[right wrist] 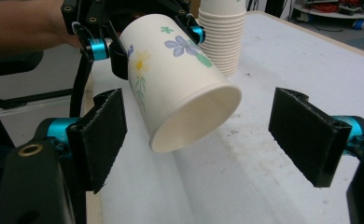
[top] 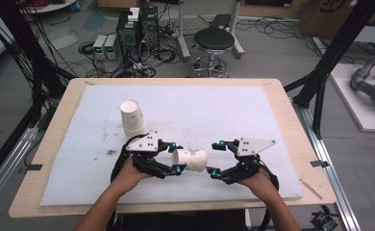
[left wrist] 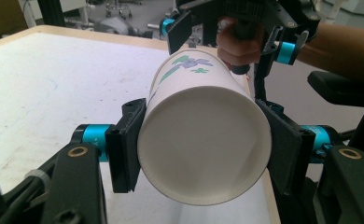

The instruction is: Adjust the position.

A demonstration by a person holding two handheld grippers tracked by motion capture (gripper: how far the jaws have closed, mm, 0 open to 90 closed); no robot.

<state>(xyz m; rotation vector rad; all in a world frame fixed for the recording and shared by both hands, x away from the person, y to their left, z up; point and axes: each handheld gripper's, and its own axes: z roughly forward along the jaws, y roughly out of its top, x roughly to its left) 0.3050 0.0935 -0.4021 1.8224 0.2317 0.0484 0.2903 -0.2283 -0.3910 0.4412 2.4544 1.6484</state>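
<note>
Top of the cup stack (right wrist: 222,32) cut off by the right gripper view's upper edge, flowered cup (left wrist: 203,140) hiding the left gripper's inner fingers (left wrist: 124,144), stains on the surface (top: 109,152) too small to identify

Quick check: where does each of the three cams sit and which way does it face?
High view: above the person's side, looking forward and down at the table; both forearms, both tongs.
Left gripper view: on the left tongs, looking along jaws shut on the flowered paper cup; opposite hand beyond.
Right gripper view: on the open right tongs, facing the cup's mouth.
Shared: the cup, the cup stack.
</note>
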